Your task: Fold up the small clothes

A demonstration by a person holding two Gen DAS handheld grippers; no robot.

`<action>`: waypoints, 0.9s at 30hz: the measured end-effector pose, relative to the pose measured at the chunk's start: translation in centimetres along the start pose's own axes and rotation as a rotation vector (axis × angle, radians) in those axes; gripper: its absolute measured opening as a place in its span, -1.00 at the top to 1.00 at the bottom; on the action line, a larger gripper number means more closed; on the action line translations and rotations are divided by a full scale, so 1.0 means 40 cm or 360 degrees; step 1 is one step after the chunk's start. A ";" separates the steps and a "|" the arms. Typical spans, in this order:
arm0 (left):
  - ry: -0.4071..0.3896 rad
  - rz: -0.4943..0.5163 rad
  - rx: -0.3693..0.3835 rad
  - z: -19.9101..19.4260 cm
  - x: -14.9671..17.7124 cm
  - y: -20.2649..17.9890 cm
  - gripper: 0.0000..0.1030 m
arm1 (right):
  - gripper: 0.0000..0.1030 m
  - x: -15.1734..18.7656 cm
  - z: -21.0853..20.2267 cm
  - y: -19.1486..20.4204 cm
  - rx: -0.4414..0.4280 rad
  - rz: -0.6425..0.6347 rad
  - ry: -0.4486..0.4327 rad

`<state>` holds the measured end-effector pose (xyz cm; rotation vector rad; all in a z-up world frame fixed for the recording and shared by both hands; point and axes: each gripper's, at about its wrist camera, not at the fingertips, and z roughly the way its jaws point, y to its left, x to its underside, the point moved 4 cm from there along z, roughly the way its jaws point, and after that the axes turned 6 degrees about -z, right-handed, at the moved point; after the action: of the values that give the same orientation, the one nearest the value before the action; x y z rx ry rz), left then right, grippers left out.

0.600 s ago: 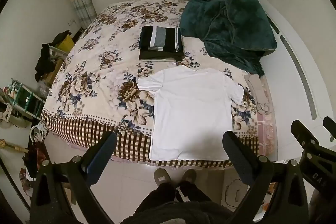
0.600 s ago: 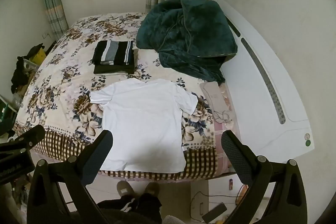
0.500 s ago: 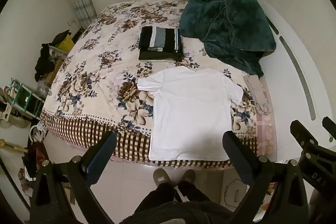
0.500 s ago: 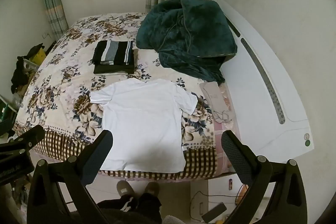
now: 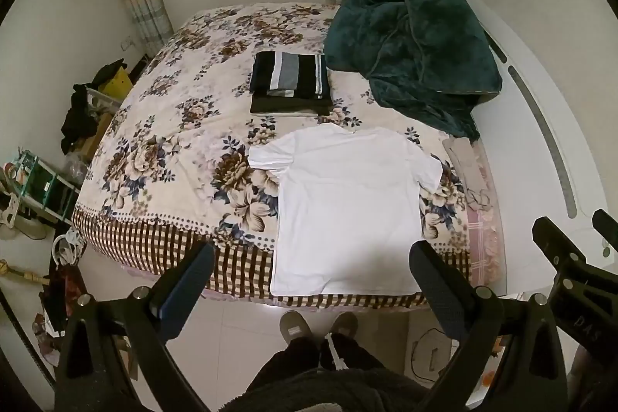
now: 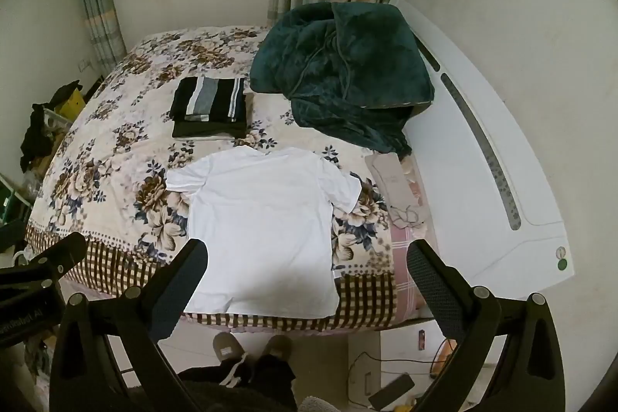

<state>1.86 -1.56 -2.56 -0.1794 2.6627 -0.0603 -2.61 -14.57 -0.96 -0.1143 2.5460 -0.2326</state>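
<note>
A white T-shirt (image 5: 347, 211) lies spread flat, sleeves out, on the near edge of the floral bed (image 5: 162, 149); it also shows in the right wrist view (image 6: 262, 230). A stack of folded dark and striped clothes (image 5: 289, 87) sits behind it, also seen in the right wrist view (image 6: 210, 111). My left gripper (image 5: 311, 280) is open and empty, held above the floor in front of the shirt's hem. My right gripper (image 6: 307, 277) is open and empty, at the same height, to the right of the left one.
A rumpled dark green blanket (image 5: 413, 60) lies at the bed's back right. A white headboard (image 6: 490, 157) runs along the right side. The person's slippered feet (image 5: 316, 327) stand on the tiled floor. Clutter and shelves (image 5: 46, 180) stand left of the bed.
</note>
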 end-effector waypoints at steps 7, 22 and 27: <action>-0.0016 0.0001 0.0002 -0.001 -0.005 -0.005 -1.00 | -1.00 -0.010 -0.008 -0.022 0.0002 -0.0001 -0.0004; -0.0034 0.0009 0.0012 -0.017 -0.015 -0.012 -1.00 | -1.00 -0.034 -0.023 -0.043 0.0006 0.0004 -0.0016; -0.0036 0.0009 0.0012 -0.017 -0.012 -0.012 -1.00 | -1.00 -0.031 -0.023 -0.042 0.0007 0.0005 -0.0019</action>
<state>2.04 -1.94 -1.69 -0.1689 2.6399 -0.0659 -2.03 -15.93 0.78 -0.1102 2.5332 -0.2354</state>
